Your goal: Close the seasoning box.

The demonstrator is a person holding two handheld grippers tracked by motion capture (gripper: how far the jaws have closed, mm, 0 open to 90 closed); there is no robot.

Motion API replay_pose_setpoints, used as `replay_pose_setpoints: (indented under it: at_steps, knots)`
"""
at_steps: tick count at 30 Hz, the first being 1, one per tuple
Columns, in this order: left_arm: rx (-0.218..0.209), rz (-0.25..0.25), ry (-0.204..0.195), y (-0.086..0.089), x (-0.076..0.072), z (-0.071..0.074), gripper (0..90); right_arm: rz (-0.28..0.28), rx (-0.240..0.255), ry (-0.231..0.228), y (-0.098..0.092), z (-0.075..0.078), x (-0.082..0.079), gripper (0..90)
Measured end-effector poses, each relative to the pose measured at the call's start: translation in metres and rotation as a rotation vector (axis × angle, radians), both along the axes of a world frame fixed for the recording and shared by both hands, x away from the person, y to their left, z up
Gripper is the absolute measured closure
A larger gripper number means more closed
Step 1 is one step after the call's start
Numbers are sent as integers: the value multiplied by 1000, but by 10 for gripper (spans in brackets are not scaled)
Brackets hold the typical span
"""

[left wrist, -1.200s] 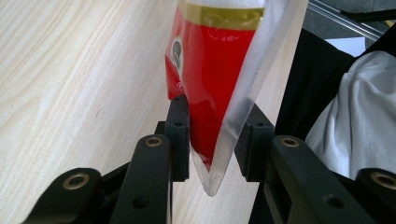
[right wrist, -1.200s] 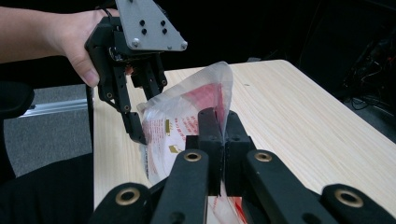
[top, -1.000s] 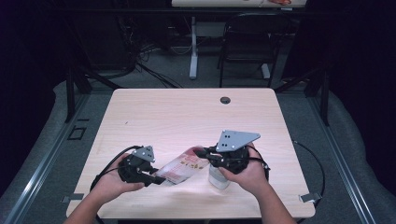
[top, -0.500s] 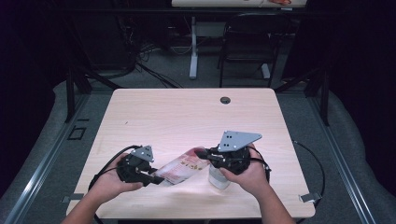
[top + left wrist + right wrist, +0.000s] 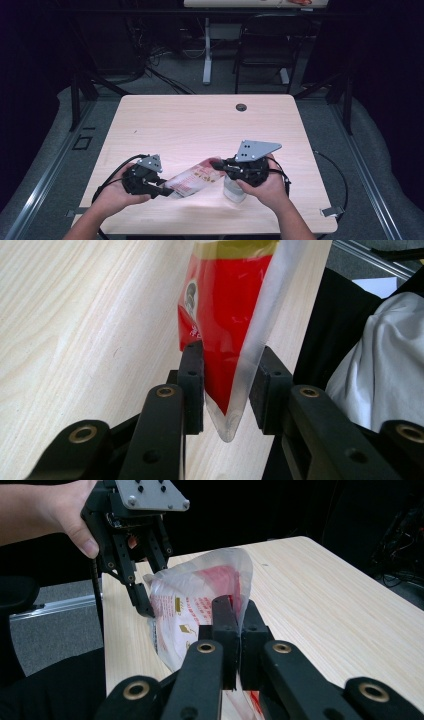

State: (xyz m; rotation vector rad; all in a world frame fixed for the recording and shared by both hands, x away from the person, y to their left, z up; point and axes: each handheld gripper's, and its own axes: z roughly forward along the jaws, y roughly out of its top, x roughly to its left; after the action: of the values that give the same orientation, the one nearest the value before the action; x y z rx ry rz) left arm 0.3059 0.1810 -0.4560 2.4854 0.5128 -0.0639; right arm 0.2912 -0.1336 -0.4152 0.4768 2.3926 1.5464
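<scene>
From the high view, you hold the red and clear plastic pouch (image 5: 192, 179) between both claws, above the pale wooden bench (image 5: 200, 120). The left gripper view shows your left claw (image 5: 227, 385) part open, the pouch's corner between its jaws. The right gripper view shows your right claw (image 5: 235, 615) clamped shut on the pouch's edge.

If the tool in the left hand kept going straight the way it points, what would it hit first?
Probably the red and clear bag: the left tool has a corner of it between its jaws. Beyond that lies the right tool, though depth is unclear.
</scene>
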Motion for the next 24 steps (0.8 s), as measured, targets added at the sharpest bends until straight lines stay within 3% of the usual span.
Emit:
replay_pose_setpoints:
  at_steps: [24]
  knots:
    - [-6, 25, -15, 8, -1, 12, 715, -12, 7, 33, -5, -6, 2, 894]
